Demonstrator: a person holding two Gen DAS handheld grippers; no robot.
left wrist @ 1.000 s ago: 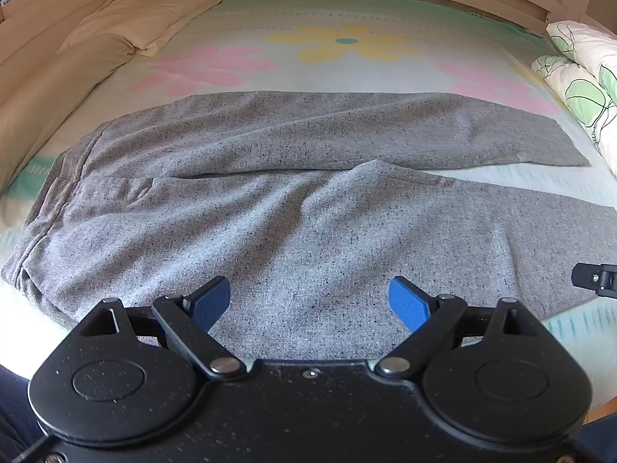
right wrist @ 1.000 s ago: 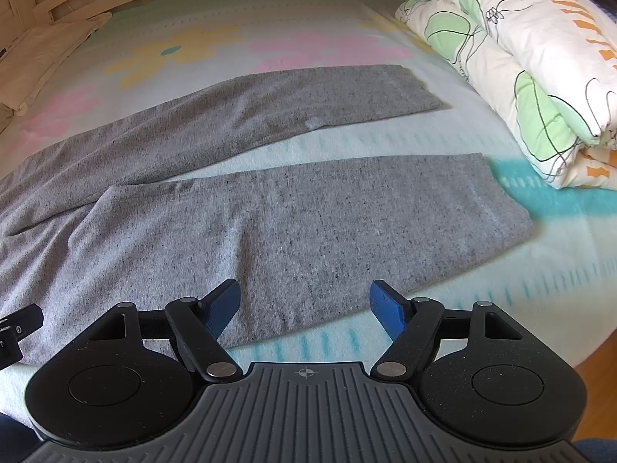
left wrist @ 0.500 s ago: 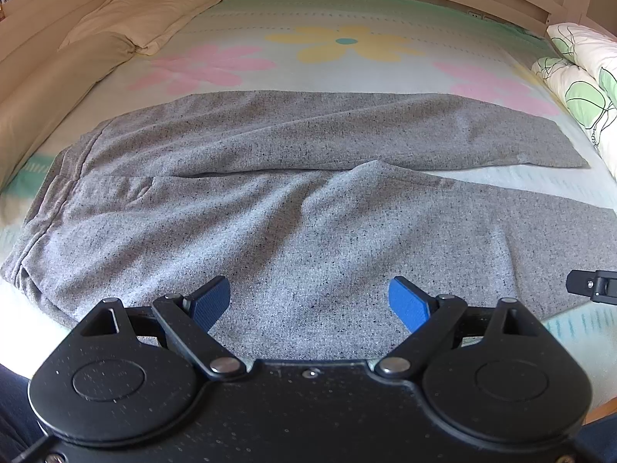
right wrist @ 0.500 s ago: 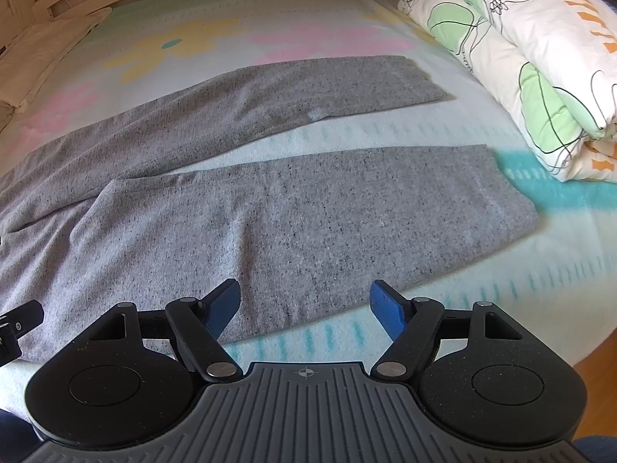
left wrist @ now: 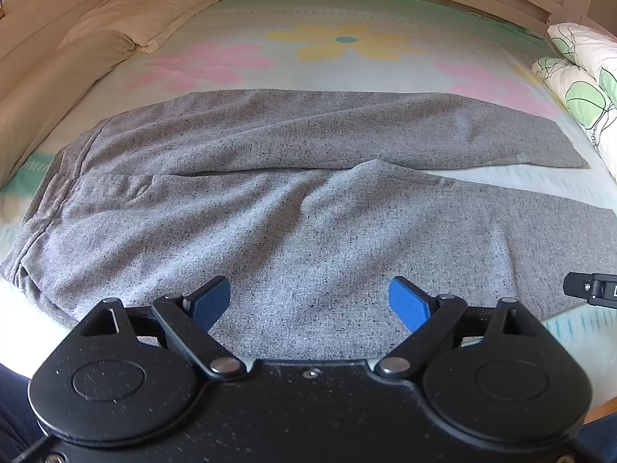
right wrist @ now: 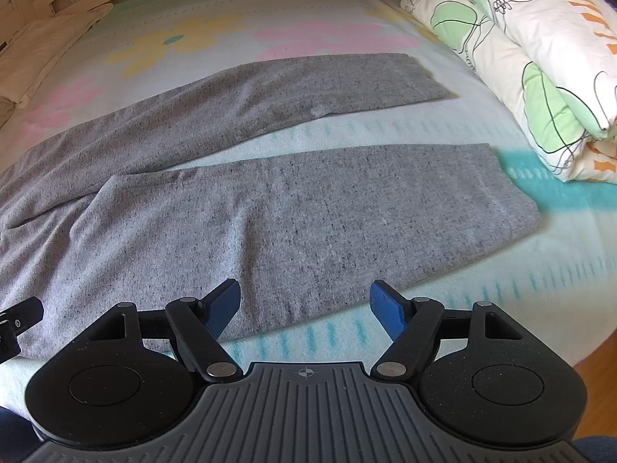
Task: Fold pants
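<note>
Pants: the grey pants (left wrist: 293,208) lie spread flat on the bed (left wrist: 347,11), waistband off to the left, both legs running out to the right, unfolded.
Far leg: the far leg (right wrist: 293,92) angles away toward the headboard side, and its cuff stops short of the rolled duvet (right wrist: 532,50).
Near leg: the near leg (right wrist: 347,208) lies along the bed's near edge, with a strip of sheet showing between the two legs at the cuff end.
Left claw: the left claw (left wrist: 309,303) sits with its blue pads well apart, low over the near edge of the pants around the seat and thigh, gripping nothing.
Right claw: the right claw (right wrist: 305,306) is spread wide too, over the lower edge of the near leg around its middle, with nothing between the pads.
Spacing: each claw peeks into the other's view at the frame edge, so they're side by side along the near hem line.
Bedding: a cream pillow (left wrist: 150,7) rests at the far left corner, and the flower-print sheet is bare beyond the pants.
</note>
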